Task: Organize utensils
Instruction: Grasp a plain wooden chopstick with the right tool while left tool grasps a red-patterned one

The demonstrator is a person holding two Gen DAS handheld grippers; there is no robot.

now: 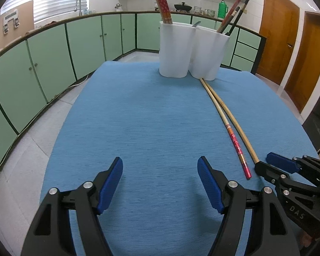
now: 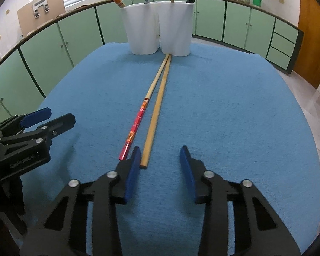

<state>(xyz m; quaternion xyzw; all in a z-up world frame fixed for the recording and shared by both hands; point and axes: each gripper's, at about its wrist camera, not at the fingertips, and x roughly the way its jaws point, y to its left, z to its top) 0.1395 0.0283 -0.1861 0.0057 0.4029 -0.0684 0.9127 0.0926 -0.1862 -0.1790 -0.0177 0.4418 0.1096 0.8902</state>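
Two chopsticks, plain (image 2: 154, 115) and red (image 2: 136, 125), lay tips touching the holder (image 2: 160, 29). The right gripper (image 2: 160, 155) straddled the plain one's near end, jaws wide, seemingly to grasp it; the left gripper (image 1: 160, 166) hovered wide, empty.

Blue-clothed table (image 2: 234, 111), white utensil holder (image 2: 157, 29) at far edge, red-patterned chopstick (image 2: 136, 125) beside plain wooden chopstick (image 2: 154, 115), tips touching holder

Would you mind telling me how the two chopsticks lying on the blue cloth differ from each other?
The patterned chopstick has a red, orange-banded near half; the plain chopstick is bare tan wood throughout. The plain chopstick's near end sits between the open fingers of the right gripper; the patterned chopstick's near end lies just outside the gripper's left finger. Both lie flat on the blue cloth, side by side, far tips meeting at the white holder.
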